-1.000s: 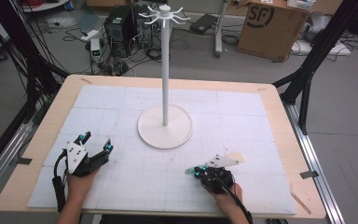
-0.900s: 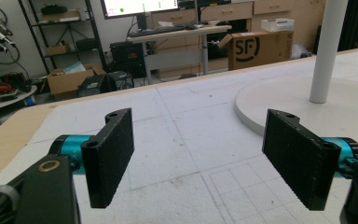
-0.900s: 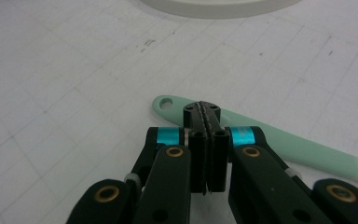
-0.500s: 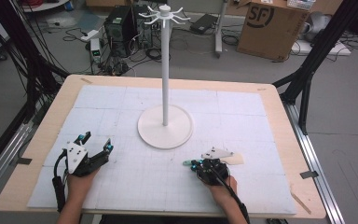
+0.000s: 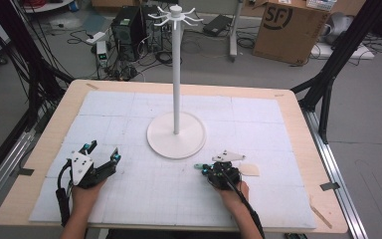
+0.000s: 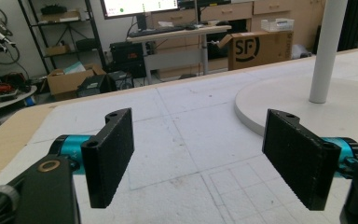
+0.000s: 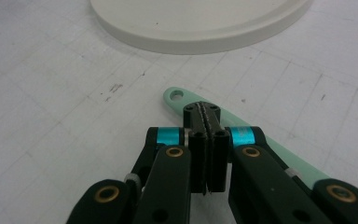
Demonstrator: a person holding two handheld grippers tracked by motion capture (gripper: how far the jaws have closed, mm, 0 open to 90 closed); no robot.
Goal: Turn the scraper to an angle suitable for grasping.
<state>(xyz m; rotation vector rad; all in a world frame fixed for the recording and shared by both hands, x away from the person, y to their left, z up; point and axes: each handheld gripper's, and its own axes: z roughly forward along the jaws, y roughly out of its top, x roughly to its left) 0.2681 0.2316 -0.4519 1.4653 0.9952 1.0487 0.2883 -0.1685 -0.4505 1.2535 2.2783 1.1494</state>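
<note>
on the white mat of the worktop (image 5: pixel 129 104), the right tool (image 7: pixel 207 114) rests with jaws fully closed, a mint-green flat handle (image 7: pixel 179 99) lying under its tip, just in front of the white stand base (image 7: pixel 200 28). the left tool (image 6: pixel 205 154) stands wide open, gripping nothing, left of that base.

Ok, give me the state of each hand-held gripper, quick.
Left hand-held gripper: open, nothing between its jaws.
Right hand-held gripper: shut on the flat mint-green plastic handle with a hole at its end.
</note>
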